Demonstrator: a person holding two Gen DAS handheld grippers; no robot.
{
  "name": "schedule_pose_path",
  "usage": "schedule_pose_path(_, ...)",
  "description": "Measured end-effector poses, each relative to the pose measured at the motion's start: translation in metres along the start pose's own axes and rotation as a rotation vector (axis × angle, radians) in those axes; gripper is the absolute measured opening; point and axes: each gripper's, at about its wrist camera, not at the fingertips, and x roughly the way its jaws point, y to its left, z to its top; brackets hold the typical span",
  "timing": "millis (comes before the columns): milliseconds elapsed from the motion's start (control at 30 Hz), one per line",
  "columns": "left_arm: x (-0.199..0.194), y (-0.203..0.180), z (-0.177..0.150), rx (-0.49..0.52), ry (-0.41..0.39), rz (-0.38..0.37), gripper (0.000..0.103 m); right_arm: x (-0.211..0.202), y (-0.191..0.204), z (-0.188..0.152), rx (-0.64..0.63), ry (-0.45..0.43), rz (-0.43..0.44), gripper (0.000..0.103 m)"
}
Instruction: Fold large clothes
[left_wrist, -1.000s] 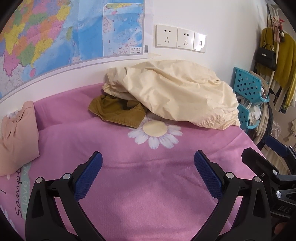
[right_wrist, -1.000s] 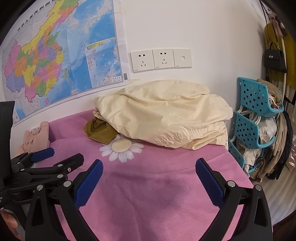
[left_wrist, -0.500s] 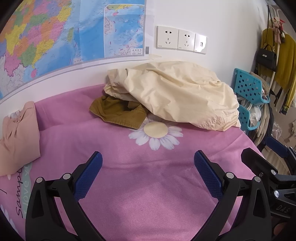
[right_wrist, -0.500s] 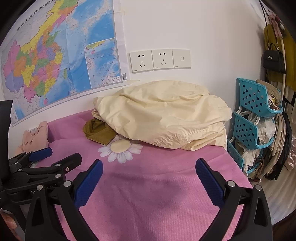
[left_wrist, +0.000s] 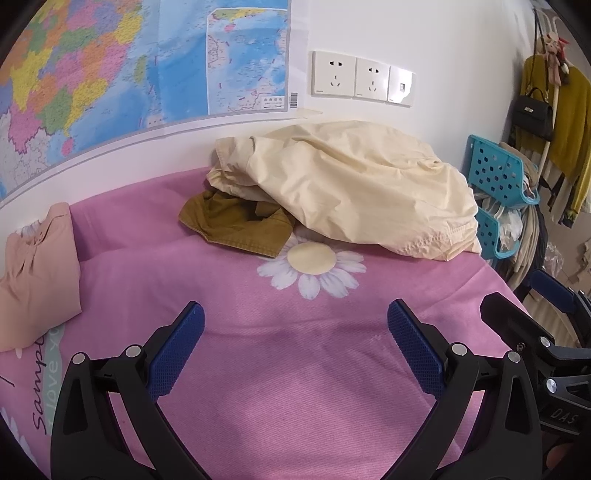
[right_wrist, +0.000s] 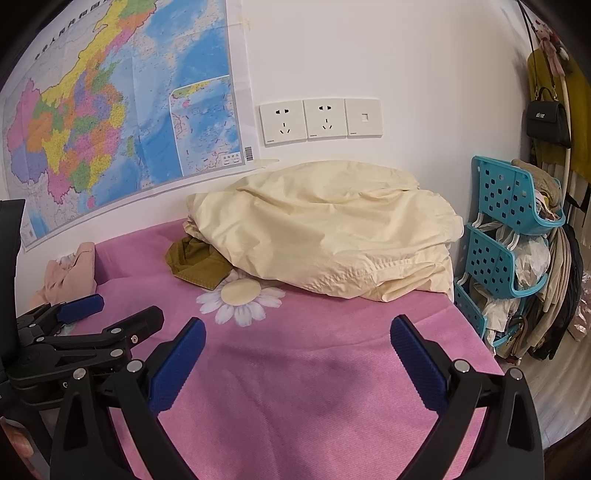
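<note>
Both grippers are hovering wide open over the pink bedspread, holding nothing.

The left gripper (left_wrist: 295, 325) is spreading its blue-padded fingers (left_wrist: 177, 350) apart above the pink bedspread (left_wrist: 295, 406), and the right gripper (right_wrist: 297, 332) is doing likewise, sitting just beside its partner at 3 o'clock in the left wrist view. The cream garment (left_wrist: 354, 192), crumpled in a large heap, is lying at 12 o'clock against the wall, well apart from both grippers. An olive-brown garment (left_wrist: 236, 225) is peeking out from under its 9 o'clock edge, touching the printed daisy (left_wrist: 312, 266). A folded peach garment (left_wrist: 37, 273) is resting at 9 o'clock. A teal basket rack (right_wrist: 509, 236) is standing at 3 o'clock beside the bed, and a map (right_wrist: 110, 110) is hanging at 11 o'clock.
</note>
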Motion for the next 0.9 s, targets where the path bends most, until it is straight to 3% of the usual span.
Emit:
schedule_pose_path(633,0.005,0.001,0.001,0.0,0.008,0.004,0.098,0.005,0.003,0.005,-0.024,0.0,-0.001,0.097)
schedule_pose_path(900,0.024,0.017,0.01,-0.022,0.045,0.026,0.098,0.032,0.011,0.017,-0.087,0.009,0.013,0.097)
